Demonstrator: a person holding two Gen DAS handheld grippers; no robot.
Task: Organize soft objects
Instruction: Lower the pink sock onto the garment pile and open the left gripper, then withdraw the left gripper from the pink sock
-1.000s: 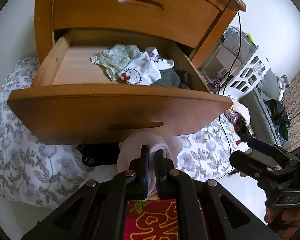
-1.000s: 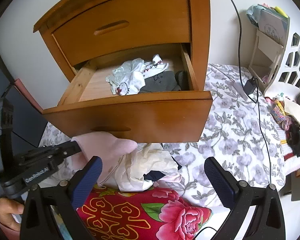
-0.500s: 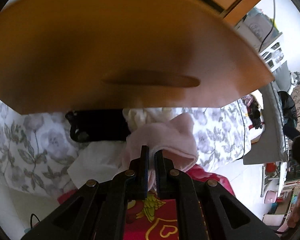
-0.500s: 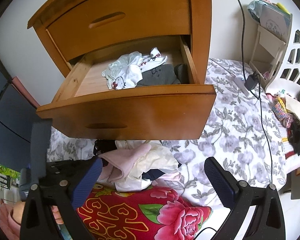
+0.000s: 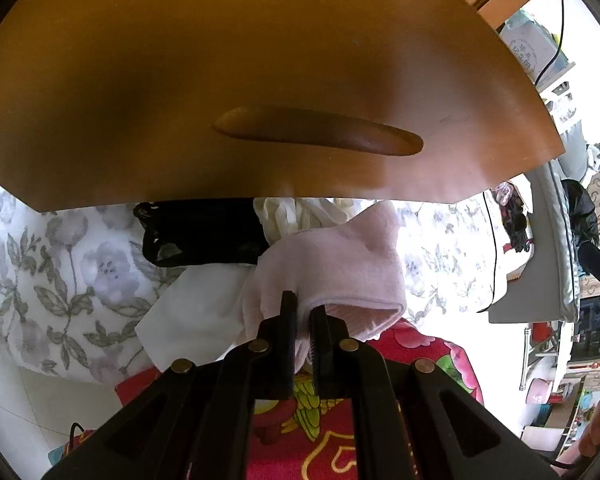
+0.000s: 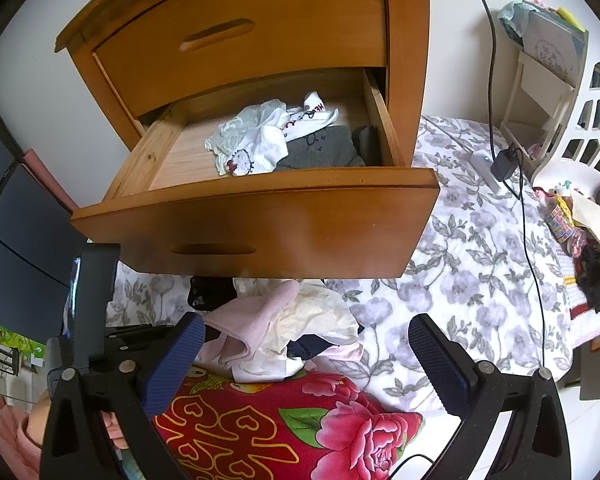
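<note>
- Snagging risk: left gripper [image 5: 303, 322] pinches the pink sock's [image 5: 332, 264] cuff; lifting could bump the drawer front [image 5: 260, 80] at twelve o'clock (close overhead).
- Right gripper [image 6: 306, 354] hangs spread wide, holding nothing.

Daylight floods both fisheye views, brightest at the right. In the left wrist view the floral bedspread [image 5: 440, 240] and floor blow out to white, while the drawer front [image 5: 260, 80] darkens toward its upper left. Straight edges bow; corners vignette black. The right wrist view is sharp and evenly lit, with shadow under the open drawer [image 6: 260, 232].
</note>
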